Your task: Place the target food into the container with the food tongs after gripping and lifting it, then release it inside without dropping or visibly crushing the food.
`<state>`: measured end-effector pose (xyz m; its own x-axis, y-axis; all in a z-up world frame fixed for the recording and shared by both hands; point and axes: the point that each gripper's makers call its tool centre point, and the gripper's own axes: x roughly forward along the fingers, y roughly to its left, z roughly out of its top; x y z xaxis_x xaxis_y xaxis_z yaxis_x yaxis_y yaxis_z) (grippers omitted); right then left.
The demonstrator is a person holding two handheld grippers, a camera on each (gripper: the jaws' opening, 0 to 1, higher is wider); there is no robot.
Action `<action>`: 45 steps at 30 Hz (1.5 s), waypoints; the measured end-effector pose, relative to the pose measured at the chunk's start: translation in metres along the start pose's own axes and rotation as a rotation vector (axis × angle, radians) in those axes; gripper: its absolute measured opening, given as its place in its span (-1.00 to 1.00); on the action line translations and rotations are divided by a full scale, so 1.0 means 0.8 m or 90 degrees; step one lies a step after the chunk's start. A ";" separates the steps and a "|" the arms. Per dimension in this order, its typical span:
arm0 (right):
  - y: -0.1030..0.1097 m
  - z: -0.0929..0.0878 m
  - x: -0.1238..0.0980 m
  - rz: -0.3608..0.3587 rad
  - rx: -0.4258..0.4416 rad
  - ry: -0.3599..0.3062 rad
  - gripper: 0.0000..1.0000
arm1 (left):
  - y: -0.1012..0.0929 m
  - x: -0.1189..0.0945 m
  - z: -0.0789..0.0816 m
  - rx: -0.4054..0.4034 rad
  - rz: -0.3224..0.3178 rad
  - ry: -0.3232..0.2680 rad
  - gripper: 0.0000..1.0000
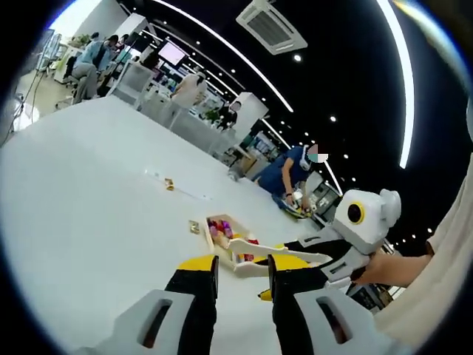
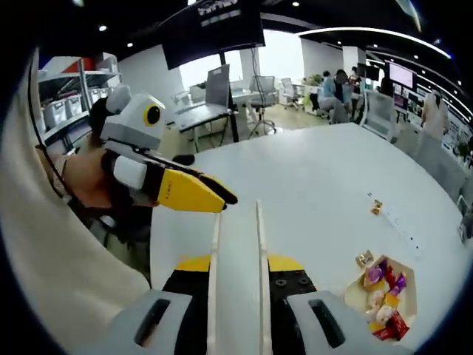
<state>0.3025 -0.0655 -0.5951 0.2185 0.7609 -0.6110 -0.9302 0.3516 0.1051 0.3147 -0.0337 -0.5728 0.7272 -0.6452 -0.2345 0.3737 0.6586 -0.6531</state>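
Note:
White food tongs (image 2: pixel 238 244) rise straight up between my right gripper's (image 2: pixel 238 264) yellow-tipped jaws, which are shut on the handle; the two tong arms lie close together with nothing between them. In the left gripper view the same tongs (image 1: pixel 275 260) point left, low over the white table (image 1: pixel 96 192), held by the right gripper (image 1: pixel 284 275). An open cardboard box (image 2: pixel 384 299) of colourful wrapped foods lies flat on the table, beyond the tong tips (image 1: pixel 228 235). My left gripper (image 1: pixel 242 263) stands open and empty. It also enters the right gripper view from the left (image 2: pixel 211 196).
A small wrapped piece (image 2: pixel 363 258) lies beside the box, and another (image 2: pixel 376 207) farther off next to a thin white strip. A person's hand and pale sleeve (image 2: pixel 52 244) hold the grippers. People and desks stand beyond the table's far edge.

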 end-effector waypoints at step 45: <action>-0.023 0.004 -0.021 -0.050 0.003 -0.039 -0.50 | -0.003 -0.010 -0.011 -0.042 -0.006 0.006 -0.45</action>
<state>0.3168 -0.0830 -0.5839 0.3089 0.7630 -0.5678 -0.9079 0.4144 0.0630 0.3034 -0.0335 -0.5757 0.7183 -0.6550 -0.2343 0.3420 0.6259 -0.7009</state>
